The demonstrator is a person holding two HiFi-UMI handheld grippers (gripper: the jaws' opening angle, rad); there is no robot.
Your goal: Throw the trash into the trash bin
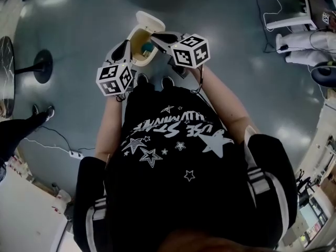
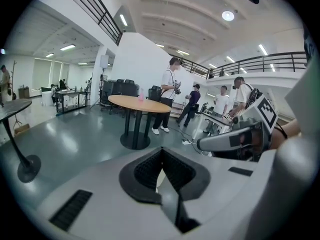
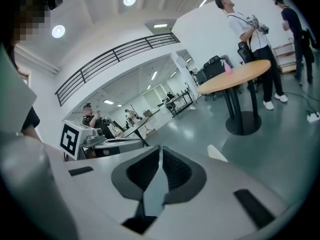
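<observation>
Trash bin (image 1: 139,61): position entry, listed from the jaws outward.

1. Left gripper (image 2: 161,159): jaws closed, pads meeting at the tips. A thin pale sliver shows low in the seam, and I cannot tell what it is. No item is seen gripped.
2. Right gripper (image 3: 160,156): jaws closed, pads together, nothing between them.
3. Both gripper views look out across the hall rather than down, so the bin appears in neither.
4. Bin, head view: it stands on the floor (image 1: 236,88), below and between the two grippers. The left gripper is over its left rim and the right gripper over its right rim, with neither clearly the nearer. The mouth faces up, and the opening looks slightly longer from near side to far side.
5. Lid (image 1: 150,21): tipped back, standing open on the far side of the bin, away from the person.
6. Trash (image 1: 147,48): a small teal item lying inside the bin, toward the right of the opening, nearer the right jaws than the left.
7. Shoes (image 1: 142,79): just on the near side of the bin.

Judgement: with the item inside and both jaws apparently empty, the drop looks made. Any further reach to the bin goes straight down. For the lid it goes down and away, and the right gripper is marginally better placed for that.
</observation>
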